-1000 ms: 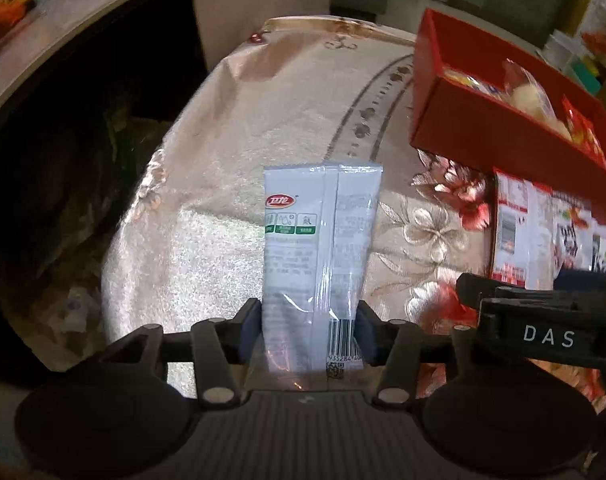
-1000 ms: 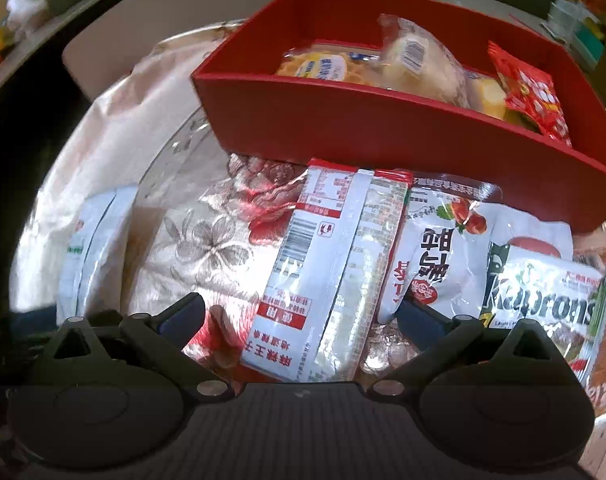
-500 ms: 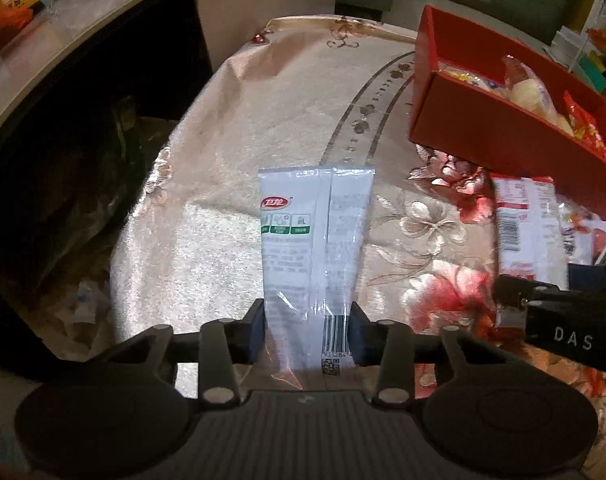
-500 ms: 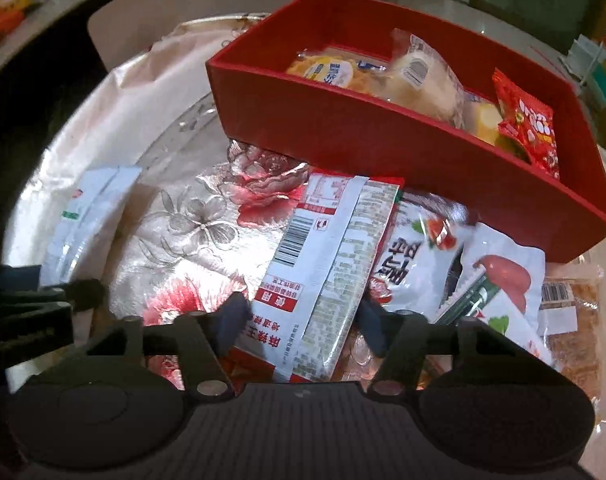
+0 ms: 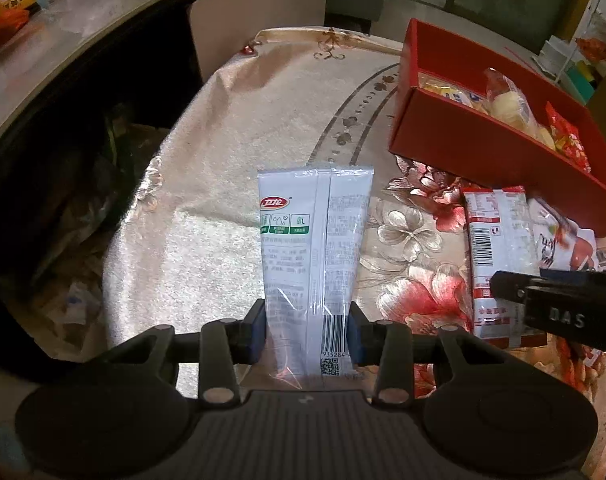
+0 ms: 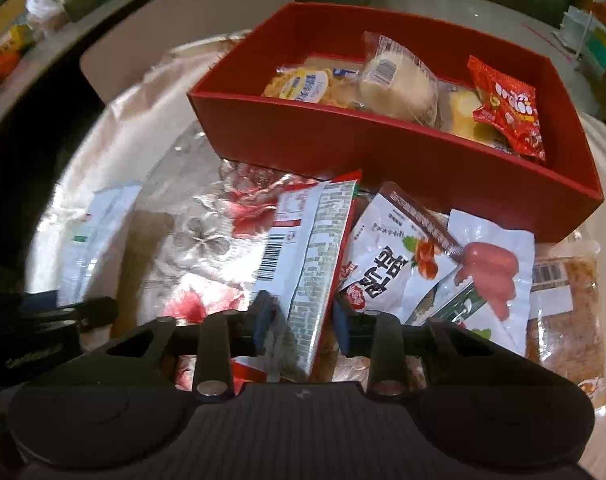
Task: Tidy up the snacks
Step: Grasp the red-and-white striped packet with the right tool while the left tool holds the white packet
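white packet (image 5: pixel 313 248): I see it pinched at its near end by left gripper (image 5: pixel 307 334), lying over the floral tablecloth (image 5: pixel 231 184)
red-white packet (image 6: pixel 307 264): near end between right gripper (image 6: pixel 301 326) pads, clamped I think
red box (image 6: pixel 383 148): far right, holds snacks
loose packs (image 6: pixel 431 264): just near the box

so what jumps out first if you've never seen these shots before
The red box at the back of the floral tablecloth, already holding wrapped buns and a red candy packet. In front of it lies a heap of loose packets. Each tool is clamped on one: the left tool on a white sachet, the right tool on a red-and-white packet.
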Available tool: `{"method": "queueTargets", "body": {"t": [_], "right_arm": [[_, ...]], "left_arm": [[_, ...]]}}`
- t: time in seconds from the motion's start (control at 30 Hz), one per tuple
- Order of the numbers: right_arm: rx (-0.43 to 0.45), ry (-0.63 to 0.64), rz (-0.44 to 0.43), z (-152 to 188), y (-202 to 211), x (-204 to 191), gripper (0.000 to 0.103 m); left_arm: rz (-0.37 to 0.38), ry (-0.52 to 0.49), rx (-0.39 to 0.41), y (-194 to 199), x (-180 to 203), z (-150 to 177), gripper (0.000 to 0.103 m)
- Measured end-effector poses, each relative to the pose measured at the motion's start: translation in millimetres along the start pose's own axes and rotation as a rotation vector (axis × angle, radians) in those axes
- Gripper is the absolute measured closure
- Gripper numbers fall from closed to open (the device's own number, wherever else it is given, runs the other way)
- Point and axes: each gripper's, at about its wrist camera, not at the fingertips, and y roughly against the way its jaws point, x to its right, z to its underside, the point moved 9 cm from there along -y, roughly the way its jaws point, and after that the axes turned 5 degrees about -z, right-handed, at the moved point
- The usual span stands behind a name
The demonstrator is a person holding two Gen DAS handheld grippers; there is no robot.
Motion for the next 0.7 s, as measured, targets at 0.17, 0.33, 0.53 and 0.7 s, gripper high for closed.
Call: {"method": "queueTargets", "body": {"t": [0.17, 0.33, 0.53, 0.7], "right_arm": [[-0.028, 0.055, 0.029, -1.3, -15.6, -18.4, 0.017], [-0.051, 0.012, 0.081, 2.8, -30.2, -12.5, 0.000], [-0.026, 0.104, 0.055, 10.6, -25.2, -16.6, 0.000], [-0.052, 0.135, 0.063, 9.8, -14.4, -13.1, 0.014]], "left_arm": [[-0.009, -0.021, -0.024, -8.0, 0.1, 3.5, 0.069], [-0.014, -0.028, -0.027, -11.7, -3.6, 3.7, 0.068], [-0.012, -0.043, -0.028, -14.4, -3.3, 5.3, 0.065], [-0.009, -0.049, -0.026, -13.9, -1.9, 6.4, 0.068]]}}
